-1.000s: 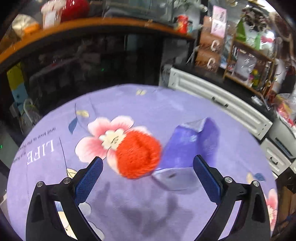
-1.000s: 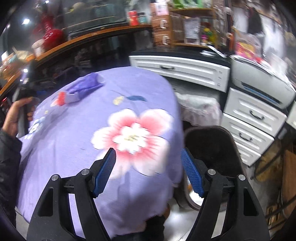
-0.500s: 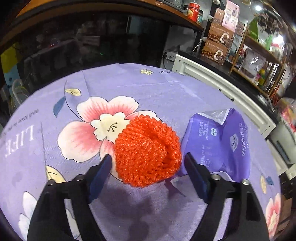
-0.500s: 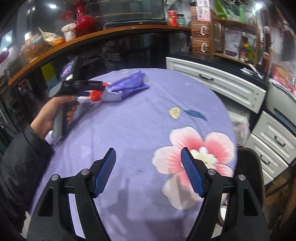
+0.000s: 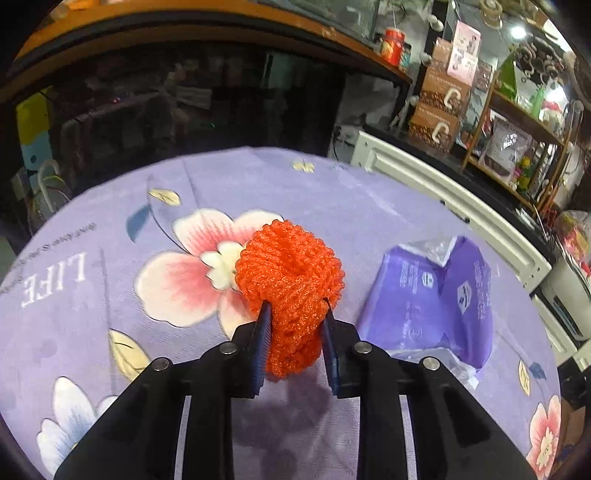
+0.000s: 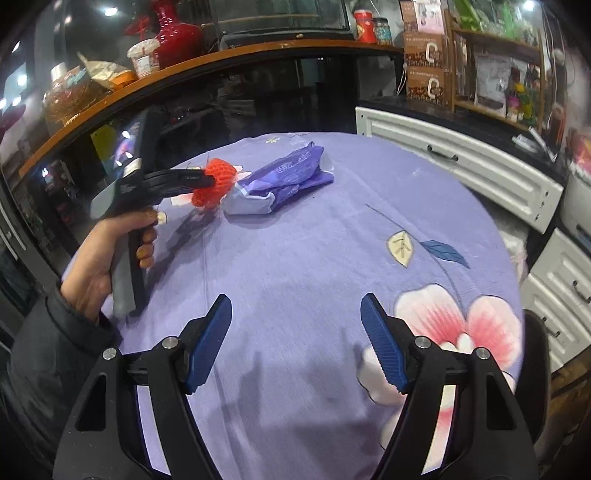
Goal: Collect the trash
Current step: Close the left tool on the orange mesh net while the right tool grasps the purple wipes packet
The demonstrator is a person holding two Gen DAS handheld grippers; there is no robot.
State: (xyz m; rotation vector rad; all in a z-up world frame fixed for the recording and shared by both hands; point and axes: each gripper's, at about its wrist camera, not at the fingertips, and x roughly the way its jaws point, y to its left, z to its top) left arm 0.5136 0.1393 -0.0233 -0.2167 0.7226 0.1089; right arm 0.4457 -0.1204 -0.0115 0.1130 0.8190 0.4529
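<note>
An orange foam fruit net point(image 5: 291, 280) sits squeezed between the blue pads of my left gripper point(image 5: 295, 314), whose jaws are closing on it; the net bulges out ahead of the fingertips. The right wrist view shows the same orange net point(image 6: 216, 182) at the tip of the left gripper point(image 6: 210, 180), held by a person's hand point(image 6: 107, 254). A crumpled purple plastic wrapper point(image 5: 439, 295) lies on the tablecloth just right of the net, and this purple wrapper point(image 6: 284, 181) is far ahead of my right gripper point(image 6: 295, 332), which is open over bare cloth.
A purple flowered tablecloth point(image 6: 314, 258) covers the round table. White drawers point(image 6: 461, 162) stand to the right, and a dark seat point(image 6: 535, 354) sits at the table's right edge. A wooden counter with jars and a red vase point(image 6: 173, 33) runs behind.
My left gripper's jaws closed from wide apart onto the orange net. My right gripper swung left across the table, bringing the left hand, net and wrapper toward the centre of its view.
</note>
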